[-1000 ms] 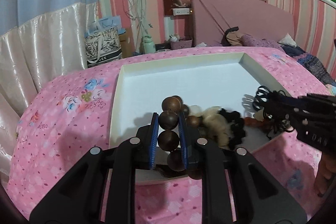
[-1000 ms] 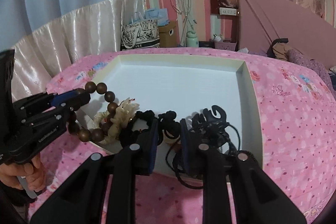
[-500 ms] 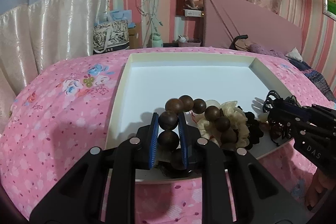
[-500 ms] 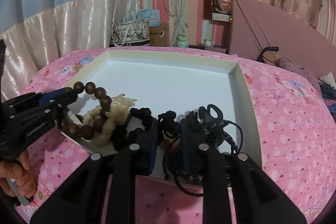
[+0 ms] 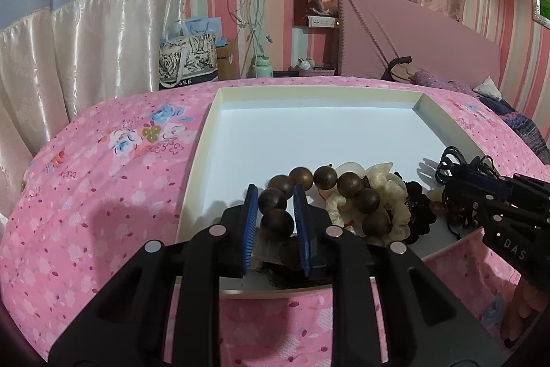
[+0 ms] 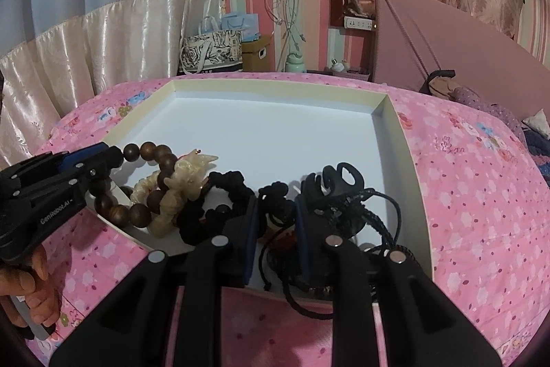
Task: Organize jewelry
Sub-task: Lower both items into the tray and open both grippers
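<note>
A white shallow tray (image 5: 309, 133) lies on a pink flowered bedspread. My left gripper (image 5: 275, 208) is shut on a brown wooden bead bracelet (image 5: 350, 184) at the tray's near left edge; the bracelet also shows in the right wrist view (image 6: 151, 153). Next to it lie a cream scrunchie (image 5: 388, 191) (image 6: 185, 184) and a black scrunchie (image 6: 220, 202). My right gripper (image 6: 275, 212) is shut on a black cord necklace (image 6: 278, 205), with a black hair claw (image 6: 340, 177) just beyond it.
The tray's far half (image 6: 275, 126) is bare white. A patterned bag (image 5: 187, 61) and a green bottle (image 5: 263, 69) stand behind the bed. A pink headboard (image 5: 412, 36) is at the back right. Cream curtain (image 5: 86, 50) hangs left.
The left gripper has drawn the bead bracelet back and lower, toward the tray's near edge. The right gripper with the black cord has shifted slightly closer to the pile.
</note>
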### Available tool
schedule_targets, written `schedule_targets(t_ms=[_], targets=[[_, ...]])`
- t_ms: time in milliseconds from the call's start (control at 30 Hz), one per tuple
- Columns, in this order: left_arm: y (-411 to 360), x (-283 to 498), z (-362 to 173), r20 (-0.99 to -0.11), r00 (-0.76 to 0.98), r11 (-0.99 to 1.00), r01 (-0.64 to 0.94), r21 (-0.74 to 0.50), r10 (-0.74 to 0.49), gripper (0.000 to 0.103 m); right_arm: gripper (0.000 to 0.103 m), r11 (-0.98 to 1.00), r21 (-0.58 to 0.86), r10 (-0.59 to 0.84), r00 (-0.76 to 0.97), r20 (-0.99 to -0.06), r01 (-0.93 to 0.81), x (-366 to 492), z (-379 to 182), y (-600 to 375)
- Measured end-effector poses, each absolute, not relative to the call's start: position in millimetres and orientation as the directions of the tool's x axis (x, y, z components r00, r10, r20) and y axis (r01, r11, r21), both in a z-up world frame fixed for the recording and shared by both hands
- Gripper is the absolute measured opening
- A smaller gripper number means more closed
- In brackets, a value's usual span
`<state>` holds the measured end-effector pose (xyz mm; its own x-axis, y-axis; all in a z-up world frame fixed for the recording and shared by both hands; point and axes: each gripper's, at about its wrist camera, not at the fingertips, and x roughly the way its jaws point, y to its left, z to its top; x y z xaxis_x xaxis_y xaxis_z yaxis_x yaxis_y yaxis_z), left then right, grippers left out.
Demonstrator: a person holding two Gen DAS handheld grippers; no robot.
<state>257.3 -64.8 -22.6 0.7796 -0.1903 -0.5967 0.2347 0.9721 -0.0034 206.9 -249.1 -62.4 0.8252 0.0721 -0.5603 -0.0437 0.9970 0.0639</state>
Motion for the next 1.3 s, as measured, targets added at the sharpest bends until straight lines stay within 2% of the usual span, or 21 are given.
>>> schedule_targets(t_ms=[67, 367, 433, 500, 767, 867, 967, 1033, 1167, 1200, 1233, 1300], targets=[[-66, 259, -21, -0.594, 0.781, 0.971, 0.239, 0.002, -0.191, 0.021, 0.021, 0.997, 0.069, 0.075, 0.825, -0.560, -0.043, 207, -63, -250], [-65, 251, -19, -0.561, 0.808, 0.972, 0.232, 0.025, -0.179, 0.040, 0.022, 0.997, 0.065, 0.071, 0.831, -0.551, -0.042, 204, -62, -249], [-63, 249, -18, -0.556, 0.812, 0.973, 0.228, 0.023, -0.177, 0.045, 0.032, 0.997, 0.060, 0.069, 0.837, -0.543, -0.044, 201, -60, -247], [-62, 248, -18, -0.551, 0.816, 0.974, 0.224, 0.022, -0.175, 0.049, 0.036, 0.998, 0.050, 0.065, 0.842, -0.535, -0.046, 199, -59, -245], [-63, 246, -16, -0.542, 0.822, 0.975, 0.222, 0.026, -0.173, 0.061, 0.038, 0.998, 0.042, 0.063, 0.845, -0.532, -0.048, 198, -58, -244], [-63, 245, -16, -0.537, 0.827, 0.977, 0.213, 0.026, -0.166, 0.072, 0.041, 0.998, 0.042, 0.061, 0.847, -0.528, -0.046, 197, -57, -244], [-62, 245, -16, -0.533, 0.830, 0.978, 0.209, 0.023, -0.164, 0.076, 0.044, 0.998, 0.049, 0.064, 0.852, -0.519, -0.045, 196, -55, -246], [-60, 245, -15, -0.530, 0.830, 0.978, 0.210, 0.014, -0.170, 0.080, 0.053, 0.997, 0.058, 0.072, 0.855, -0.513, -0.050, 194, -54, -248], [-54, 248, -8, -0.527, 0.832, 0.979, 0.205, 0.001, -0.174, 0.080, 0.066, 0.990, 0.117, 0.123, 0.859, -0.497, -0.074, 186, -45, -258], [-52, 247, -2, -0.526, 0.834, 0.980, 0.200, 0.006, -0.167, 0.080, 0.074, 0.989, 0.129, 0.121, 0.864, -0.488, -0.066, 183, -39, -263], [-49, 245, 4, -0.518, 0.838, 0.980, 0.200, 0.003, -0.170, 0.083, 0.078, 0.989, 0.132, 0.119, 0.866, -0.486, -0.062, 182, -36, -266], [-43, 237, 18, -0.494, 0.848, 0.975, 0.220, -0.002, -0.192, 0.093, 0.078, 0.989, 0.142, 0.110, 0.873, -0.474, -0.047, 177, -26, -275]])
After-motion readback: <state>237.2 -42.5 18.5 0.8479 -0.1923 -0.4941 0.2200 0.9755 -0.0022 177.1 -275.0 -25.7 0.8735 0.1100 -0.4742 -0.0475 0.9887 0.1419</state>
